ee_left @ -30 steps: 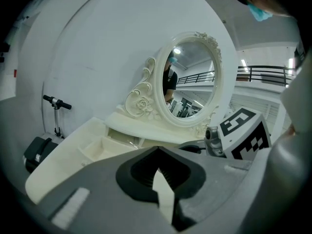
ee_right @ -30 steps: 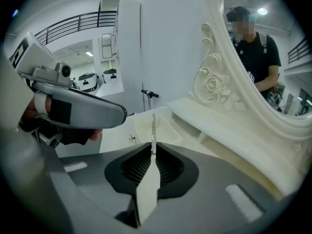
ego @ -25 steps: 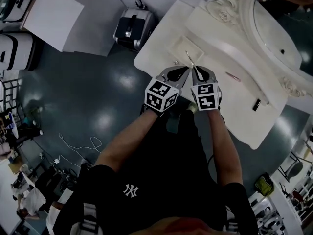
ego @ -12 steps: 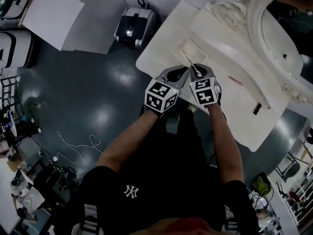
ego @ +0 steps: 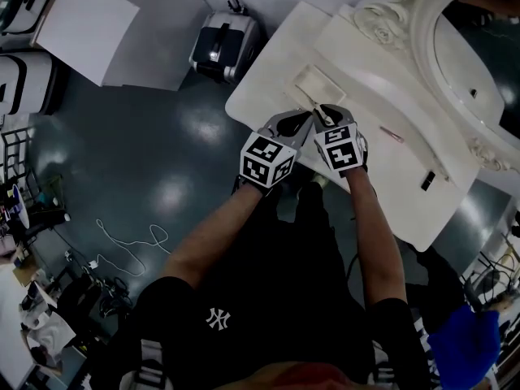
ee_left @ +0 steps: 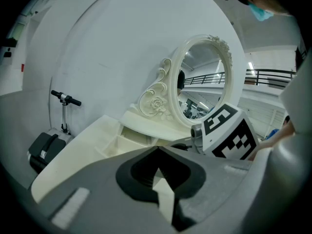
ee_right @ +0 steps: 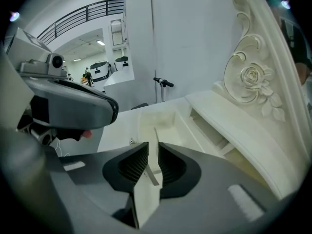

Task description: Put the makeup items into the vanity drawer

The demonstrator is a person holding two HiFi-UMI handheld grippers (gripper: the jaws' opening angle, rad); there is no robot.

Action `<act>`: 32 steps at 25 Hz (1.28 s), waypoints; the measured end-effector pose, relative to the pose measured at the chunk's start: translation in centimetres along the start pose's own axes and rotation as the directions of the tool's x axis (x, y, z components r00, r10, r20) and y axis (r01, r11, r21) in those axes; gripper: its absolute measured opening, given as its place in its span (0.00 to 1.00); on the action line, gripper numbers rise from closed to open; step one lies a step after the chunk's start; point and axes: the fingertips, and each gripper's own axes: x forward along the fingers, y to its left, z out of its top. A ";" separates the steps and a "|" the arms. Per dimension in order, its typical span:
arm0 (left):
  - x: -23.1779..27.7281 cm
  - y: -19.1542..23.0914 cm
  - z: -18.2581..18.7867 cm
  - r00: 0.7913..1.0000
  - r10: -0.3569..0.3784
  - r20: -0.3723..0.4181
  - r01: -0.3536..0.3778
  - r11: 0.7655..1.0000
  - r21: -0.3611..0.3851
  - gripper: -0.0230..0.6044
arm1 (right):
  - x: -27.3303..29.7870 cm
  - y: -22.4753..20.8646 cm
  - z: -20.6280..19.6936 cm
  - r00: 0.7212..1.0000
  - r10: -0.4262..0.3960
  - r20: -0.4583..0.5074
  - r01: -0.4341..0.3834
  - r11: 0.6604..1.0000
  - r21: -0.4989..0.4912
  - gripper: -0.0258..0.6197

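White vanity (ego: pixel 382 193) fills upper right of head view, dark glossy floor (ego: pixel 162 136) to the left, oval mirror (ego: pixel 467 47) w/ carved frame at top right. Drawer (ego: pixel 313 84) is pulled open at the vanity's upper-left end.

R gripper (ego: pixel 325 114) sits at the drawer's lower edge, pointing down into it. Its jaws have just been opening: now part-way apart w/ a thin makeup stick (ee_right: pixel 155 135) standing loose in the gap, tip over the drawer.

L gripper (ego: pixel 296 123) is just beside it on the left, jaws together, nothing btwn them.

Thin pink item (ego: pixel 390 134) and small black item (ego: pixel 426 177) lie on the vanity top, right of both grippers, well apart from the drawer.
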 end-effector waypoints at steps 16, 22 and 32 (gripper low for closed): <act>2.5 -6.2 -0.4 0.996 -0.083 -0.029 0.084 0.995 0.050 0.04 | -6.3 -2.4 -3.5 0.992 -0.100 0.083 0.089 0.989 0.118 0.13; 4.7 -9.8 -1.2 0.991 -0.120 -0.052 0.124 0.990 0.065 0.04 | -9.0 -4.3 -6.9 0.988 -0.134 0.080 0.120 0.981 0.153 0.12; 9.4 -15.4 -3.7 0.984 -0.152 -0.093 0.158 0.985 0.070 0.04 | -12.6 -9.1 -13.2 0.984 -0.166 0.061 0.155 0.974 0.163 0.13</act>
